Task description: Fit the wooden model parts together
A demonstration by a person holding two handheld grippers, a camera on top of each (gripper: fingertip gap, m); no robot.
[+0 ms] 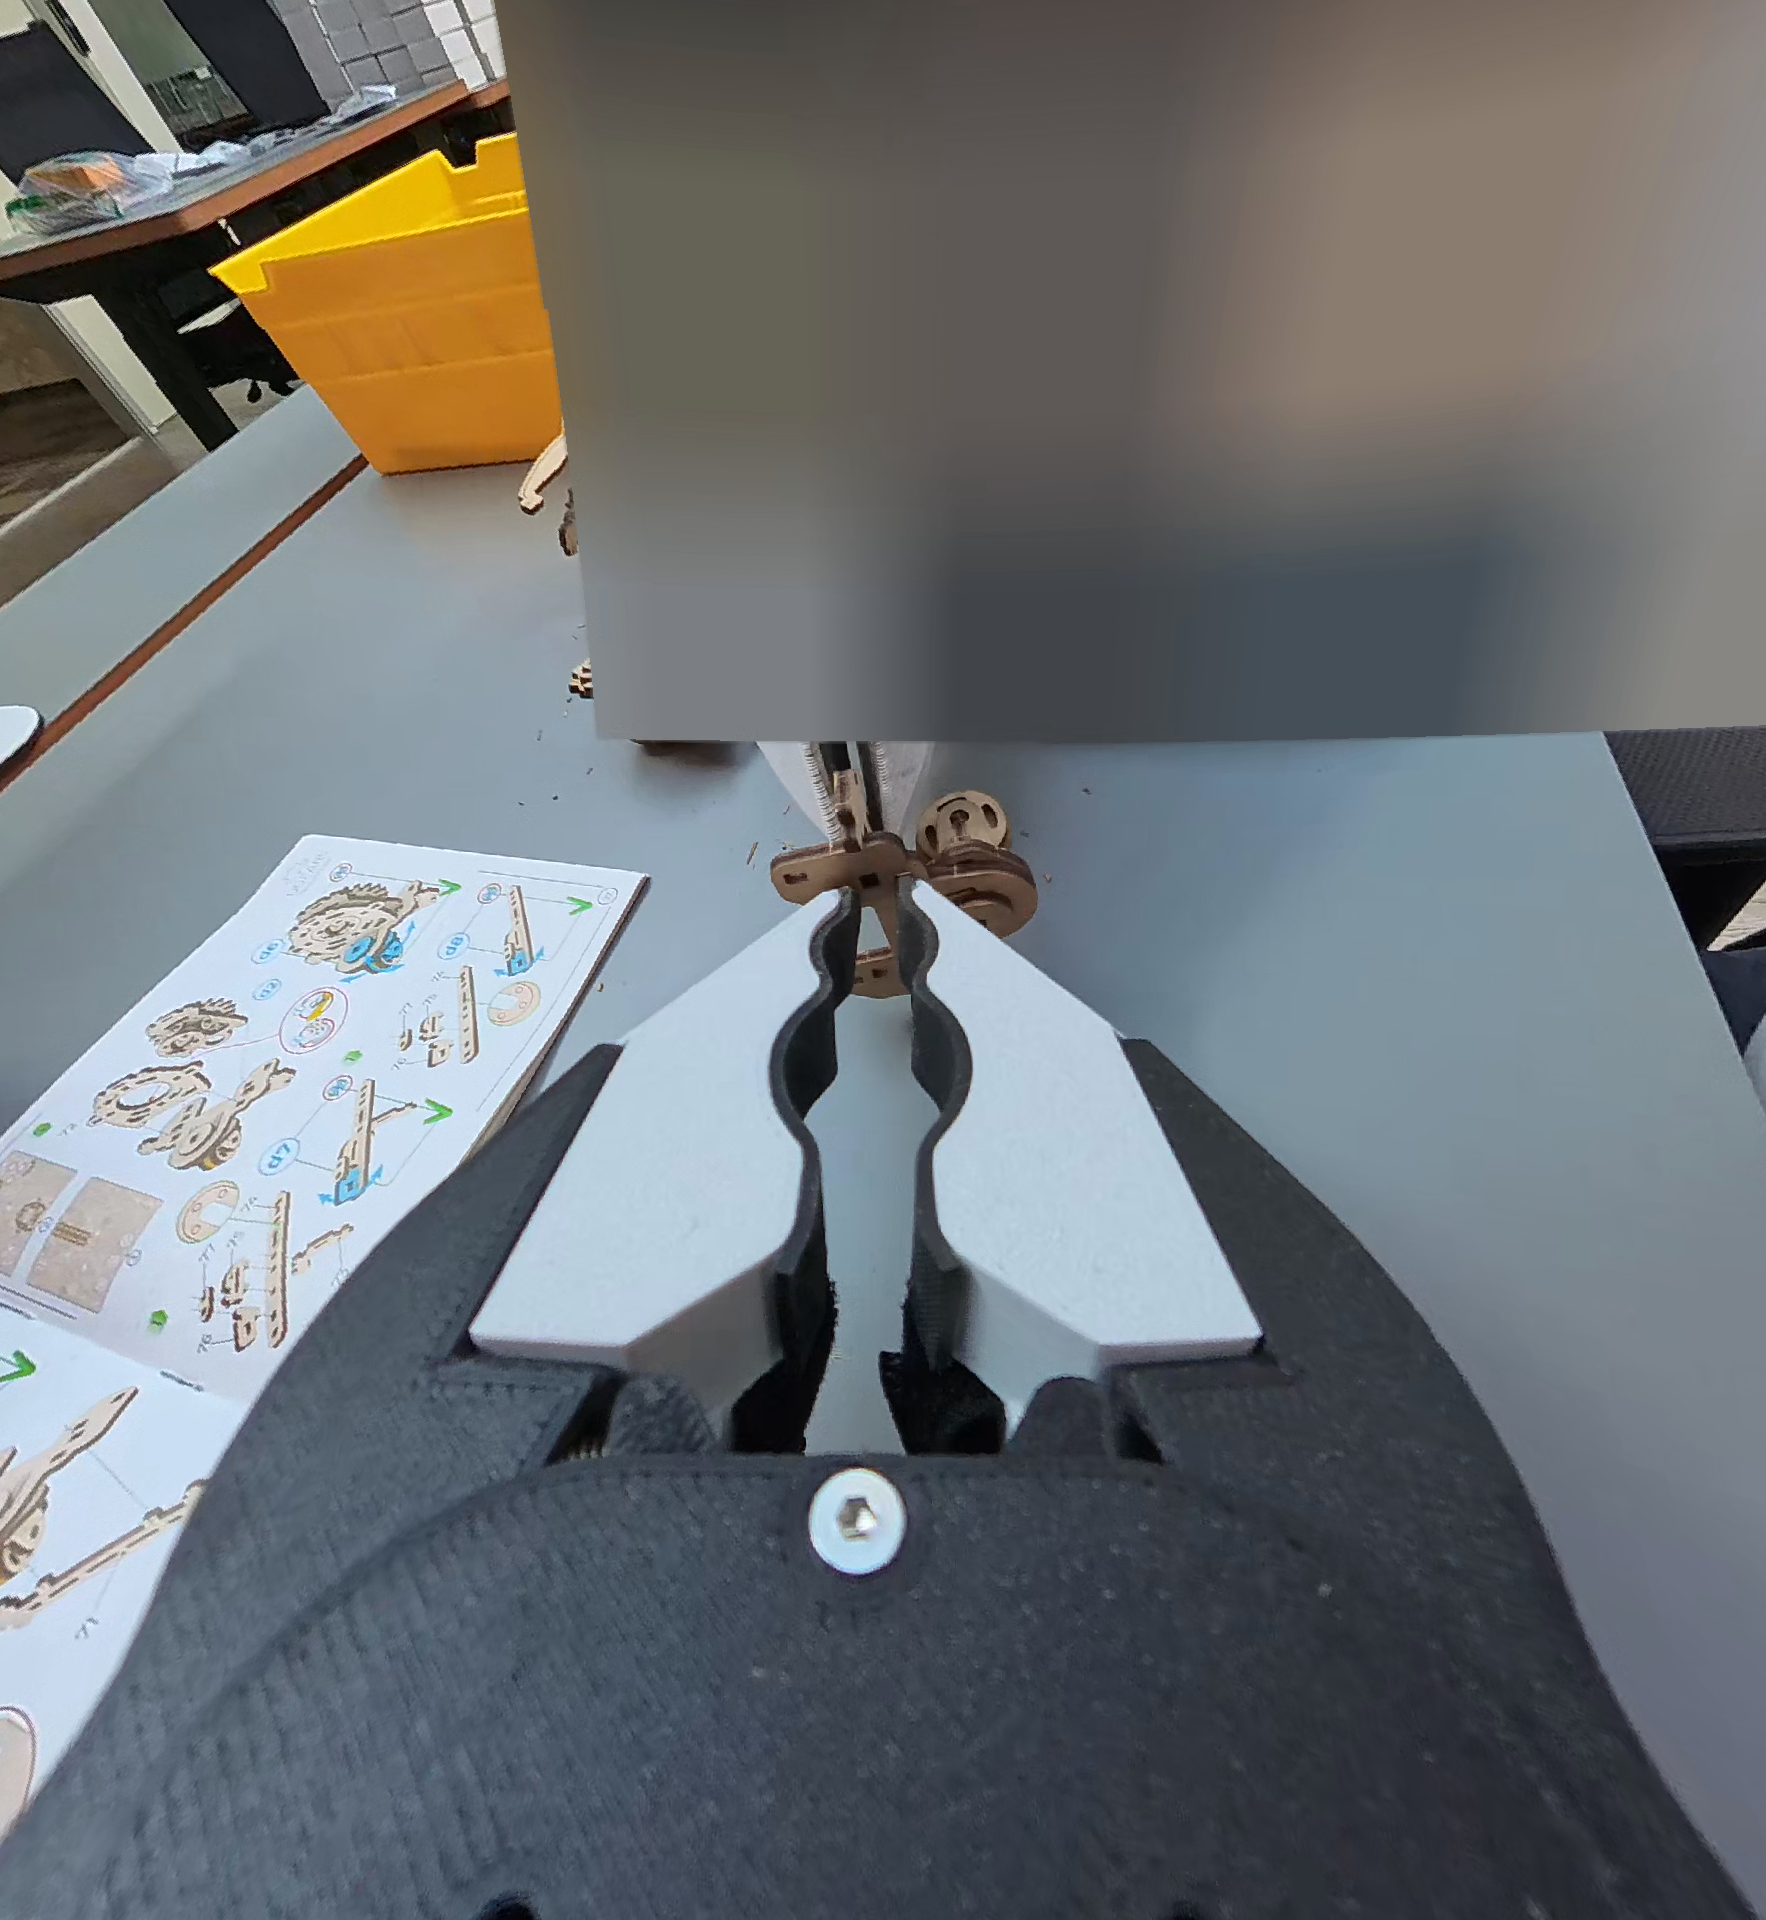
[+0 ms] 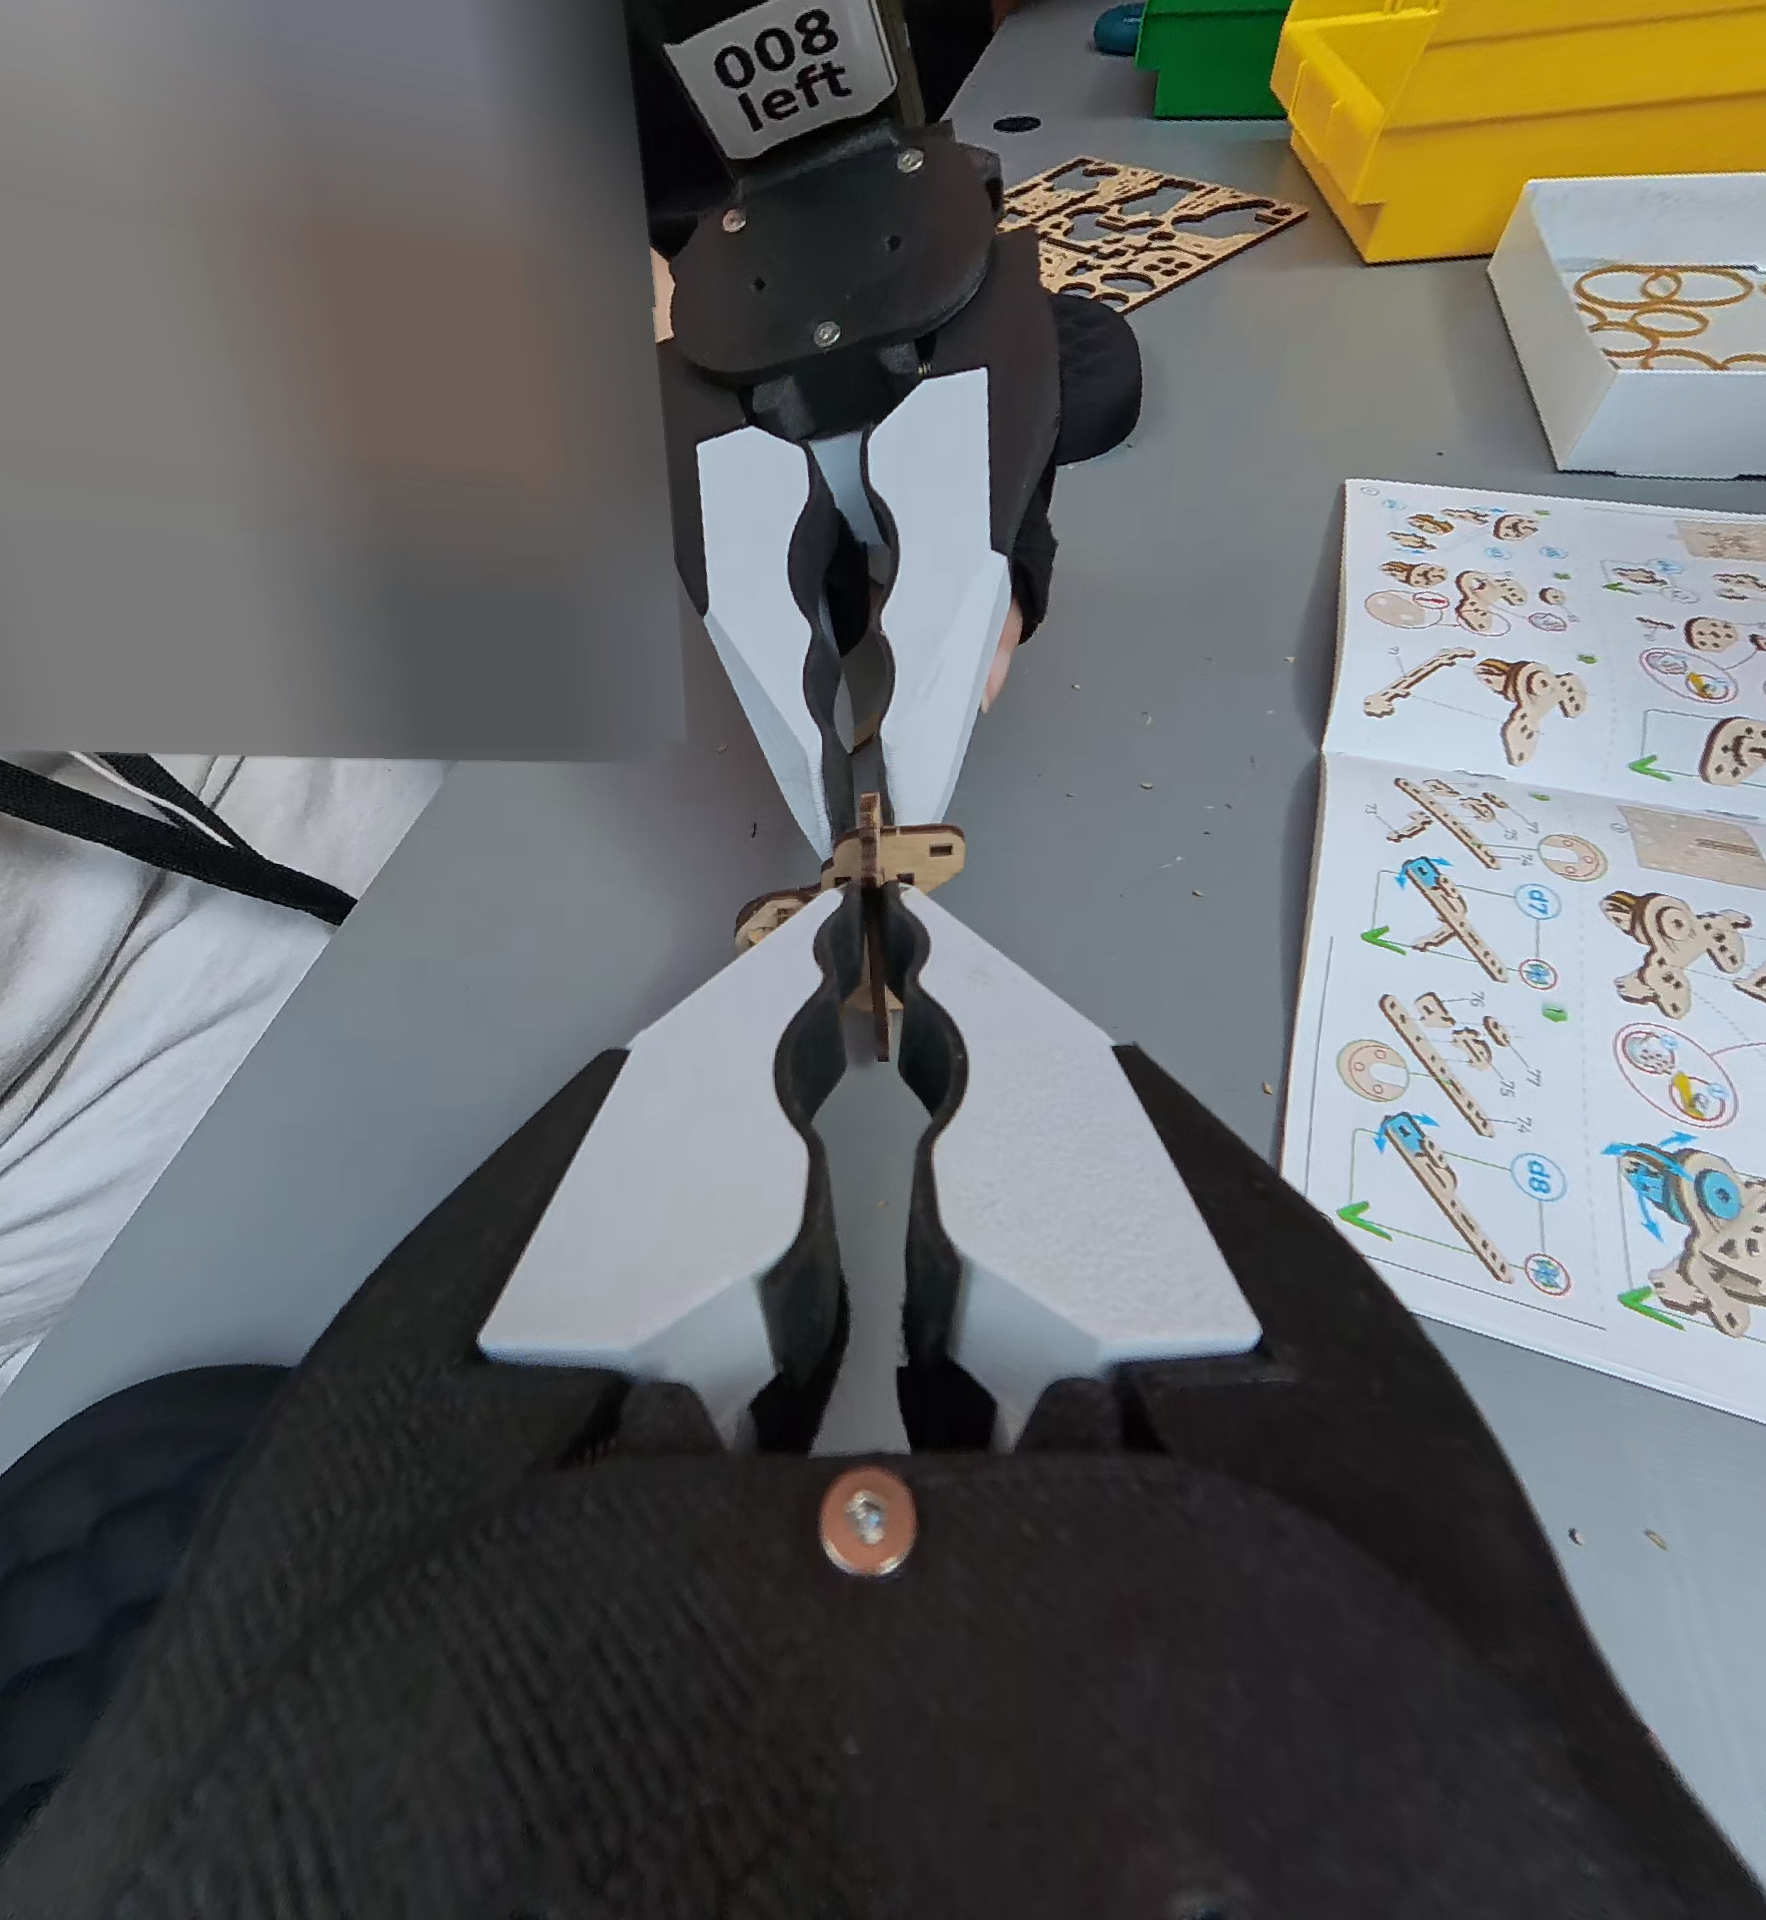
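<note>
In the middle of the left wrist view, the left gripper has its jaws drawn in narrow, and its tips pinch a flat wooden piece that lies crosswise just past them. A second wooden strip shows in the gap between the fingers, below the tips. Straight ahead, the tips of the right gripper come in from under the blurred patch and meet the same cluster of parts. A small round wooden assembly sits just to the right of the tips; whether it is joined to the held parts or lies on the table cannot be told.

In the right wrist view, the right gripper at frame centre is likewise nearly closed, clamping a thin wooden plate set on edge between its dark pads. The left gripper points down from the top centre, tip to tip with it, holding the flat wooden piece, which crosses the upright plate at the meeting point.

The grey table carries an open instruction booklet on the right side of the frame, a white box of wooden rings at upper right, yellow bins behind it, and a punched-out wooden sheet near the top centre.
</note>
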